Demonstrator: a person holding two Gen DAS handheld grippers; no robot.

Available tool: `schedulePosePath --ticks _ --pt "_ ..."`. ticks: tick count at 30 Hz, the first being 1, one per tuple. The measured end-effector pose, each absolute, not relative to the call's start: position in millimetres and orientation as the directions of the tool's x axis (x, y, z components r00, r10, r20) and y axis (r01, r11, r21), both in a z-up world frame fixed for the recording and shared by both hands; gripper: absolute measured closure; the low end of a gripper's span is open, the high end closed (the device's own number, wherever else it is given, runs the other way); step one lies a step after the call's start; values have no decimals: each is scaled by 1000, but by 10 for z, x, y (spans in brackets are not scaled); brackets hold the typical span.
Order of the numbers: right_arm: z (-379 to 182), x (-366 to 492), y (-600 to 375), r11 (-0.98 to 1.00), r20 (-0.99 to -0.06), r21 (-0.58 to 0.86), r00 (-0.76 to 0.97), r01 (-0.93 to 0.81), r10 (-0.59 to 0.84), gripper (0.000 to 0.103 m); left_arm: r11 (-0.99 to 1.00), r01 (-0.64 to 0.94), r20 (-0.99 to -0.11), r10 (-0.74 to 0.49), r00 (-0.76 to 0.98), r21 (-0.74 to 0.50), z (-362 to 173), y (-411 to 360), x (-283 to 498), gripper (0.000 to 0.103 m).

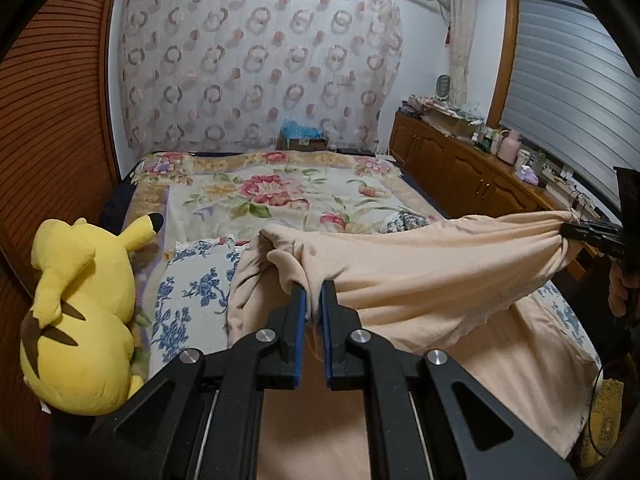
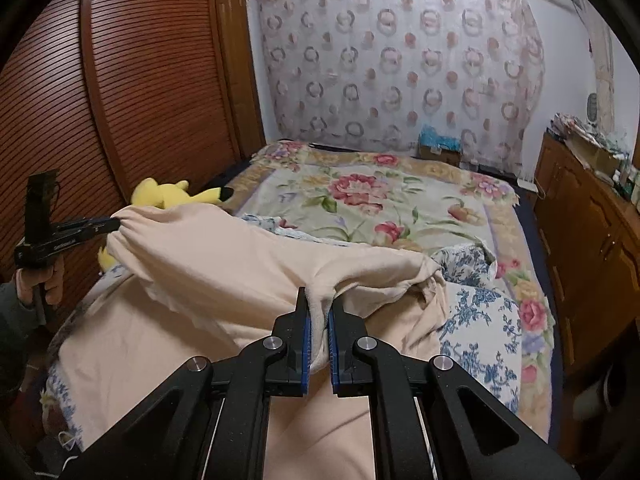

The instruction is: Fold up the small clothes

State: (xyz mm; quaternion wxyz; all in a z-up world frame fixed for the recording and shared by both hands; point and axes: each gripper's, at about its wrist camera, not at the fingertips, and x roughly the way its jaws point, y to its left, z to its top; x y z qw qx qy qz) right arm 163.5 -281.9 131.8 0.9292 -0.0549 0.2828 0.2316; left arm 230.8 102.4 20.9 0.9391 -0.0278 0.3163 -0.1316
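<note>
A peach cloth garment point(image 1: 420, 272) is held stretched above the bed between both grippers. My left gripper point(image 1: 314, 292) is shut on one bunched edge of it; this gripper also shows at the left of the right wrist view point(image 2: 114, 224), pinching the far corner. My right gripper point(image 2: 319, 300) is shut on a fold of the same peach garment point(image 2: 224, 256); it shows at the right of the left wrist view point(image 1: 568, 230). The rest of the cloth hangs down onto the bed below.
A floral bedspread point(image 1: 256, 192) covers the bed. A blue-flowered pillow point(image 1: 192, 292) lies beside the cloth. A yellow plush toy point(image 1: 80, 312) sits at the bed's left edge by the wooden wardrobe point(image 2: 100, 100). Wooden cabinets point(image 1: 460, 168) with clutter run along the right.
</note>
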Motion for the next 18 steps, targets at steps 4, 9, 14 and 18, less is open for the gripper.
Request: schedulePosePath --ticks 4,9,14,18 --pt "1294 1274 -2873 878 -542 25 731 -478 414 96 962 242 -578 -269 770 -126 284 1018 2008 95" --pt "1196 776 -2969 866 -547 23 718 -500 429 96 958 259 -581 -279 765 -119 296 1007 1563 95" --pt "1018 360 -3054 857 -573 30 694 -515 437 96 960 260 -594 -272 757 -109 249 977 1209 95" --pt "841 171 -3116 851 -606 41 665 -523 438 96 961 249 -625 -266 734 -117 100 979 1011 95"
